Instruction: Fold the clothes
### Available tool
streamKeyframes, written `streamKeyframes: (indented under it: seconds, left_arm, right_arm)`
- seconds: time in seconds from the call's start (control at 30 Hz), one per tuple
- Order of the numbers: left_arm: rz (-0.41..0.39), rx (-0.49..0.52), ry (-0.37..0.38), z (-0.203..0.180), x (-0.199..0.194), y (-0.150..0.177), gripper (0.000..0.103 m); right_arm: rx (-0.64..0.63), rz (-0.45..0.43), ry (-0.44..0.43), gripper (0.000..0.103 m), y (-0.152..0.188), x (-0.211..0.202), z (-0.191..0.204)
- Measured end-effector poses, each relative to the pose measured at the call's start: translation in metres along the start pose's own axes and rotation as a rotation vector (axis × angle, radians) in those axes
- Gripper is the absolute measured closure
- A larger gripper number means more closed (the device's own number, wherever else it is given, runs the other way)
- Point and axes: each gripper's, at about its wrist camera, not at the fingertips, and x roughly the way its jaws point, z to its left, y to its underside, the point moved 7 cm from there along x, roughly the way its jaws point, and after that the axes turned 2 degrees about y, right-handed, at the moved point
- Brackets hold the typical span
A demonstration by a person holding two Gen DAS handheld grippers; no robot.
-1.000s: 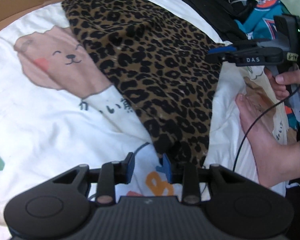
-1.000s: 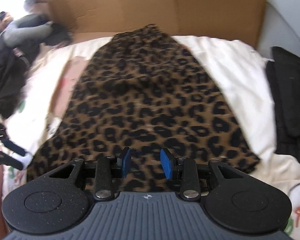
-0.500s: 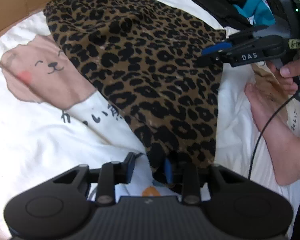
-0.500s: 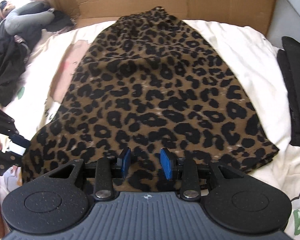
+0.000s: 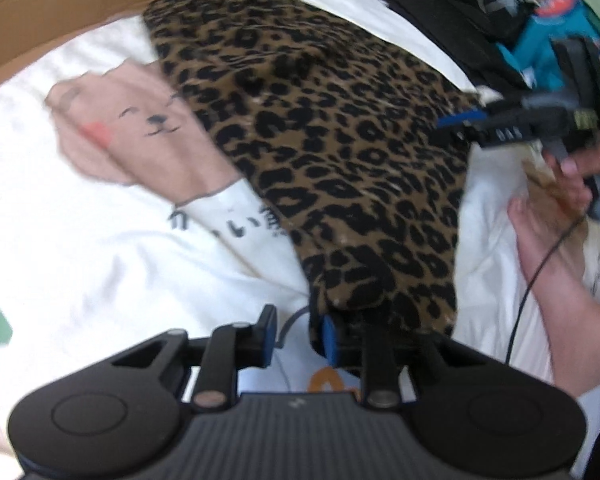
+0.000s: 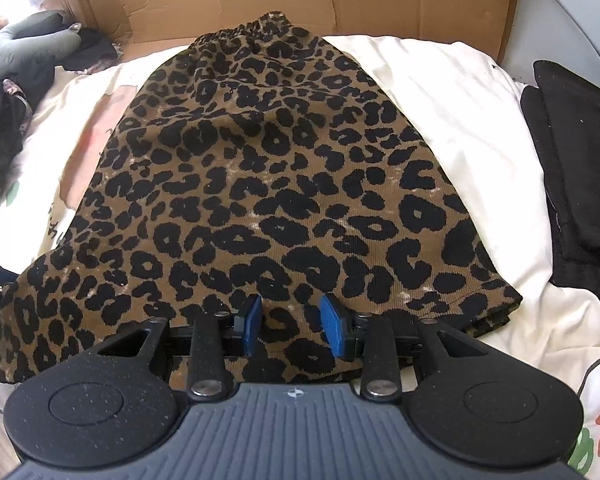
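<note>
In the left wrist view, the leopard-print skirt (image 5: 332, 152) is seen spread lengthwise on the white printed bedsheet (image 5: 80, 240), its waistband toward the far edge by the cardboard (image 5: 60, 4). The left gripper (image 5: 298, 334) is held with its fingers apart; the skirt's near corner is draped over the right pad, with no pinch visible. A bare foot (image 5: 548, 248) is seen on the sheet's right side.

In the right wrist view, the right gripper (image 6: 292, 326) is seen spread fairly wide over the skirt's (image 6: 284, 184) near hem, nothing between the pads. A black garment (image 6: 580, 160) is laid along the sheet's (image 6: 460, 92) right edge.
</note>
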Motion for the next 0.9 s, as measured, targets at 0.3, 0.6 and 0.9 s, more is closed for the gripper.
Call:
streamKeyframes:
  seconds: [0.3, 0.6, 0.9]
  left_arm:
    - [-0.036, 0.17, -0.044, -0.021, 0.006, -0.008, 0.079]
    - [-0.04, -0.127, 0.073, 0.018, -0.005, 0.003, 0.095]
    - [-0.007, -0.252, 0.075, 0.044, -0.016, 0.021, 0.103]
  right_arm:
    - [-0.002, 0.002, 0.006, 0.064, 0.001, 0.002, 0.0]
    - [-0.01, -0.003, -0.004, 0.064, 0.001, 0.002, -0.001]
    - [-0.008, -0.001, -0.012, 0.064, 0.001, 0.003, -0.003]
